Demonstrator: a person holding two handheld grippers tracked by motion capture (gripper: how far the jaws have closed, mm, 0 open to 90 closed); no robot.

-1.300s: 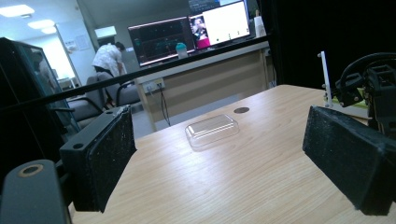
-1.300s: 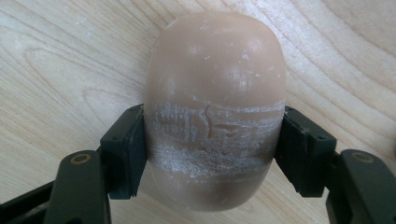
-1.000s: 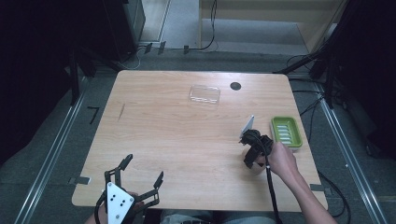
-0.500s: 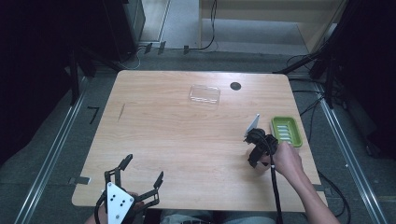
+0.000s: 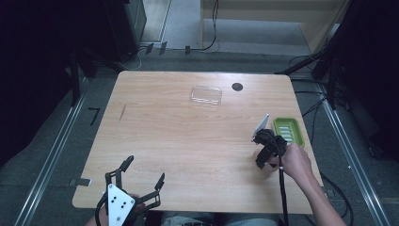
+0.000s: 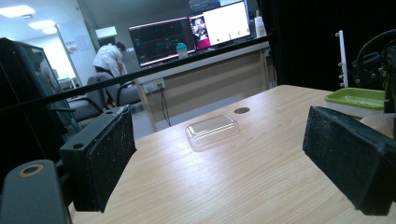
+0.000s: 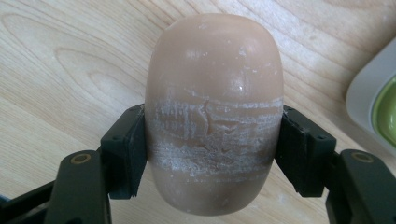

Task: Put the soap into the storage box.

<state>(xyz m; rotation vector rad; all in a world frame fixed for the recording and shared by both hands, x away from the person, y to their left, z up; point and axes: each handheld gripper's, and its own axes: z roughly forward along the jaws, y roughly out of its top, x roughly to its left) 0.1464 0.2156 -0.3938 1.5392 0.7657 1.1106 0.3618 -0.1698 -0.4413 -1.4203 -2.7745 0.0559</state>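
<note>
Soap bar, tan and oval, smooth on its rounded end and scuffed with a whitish cracked band at its middle, clamped between the pads of the right gripper just above the wooden table near its right edge. Left gripper, at the near edge, jaws wide apart and holding nothing. Just beyond the soap, green soap dish; farther back, clear plastic lid.
</note>
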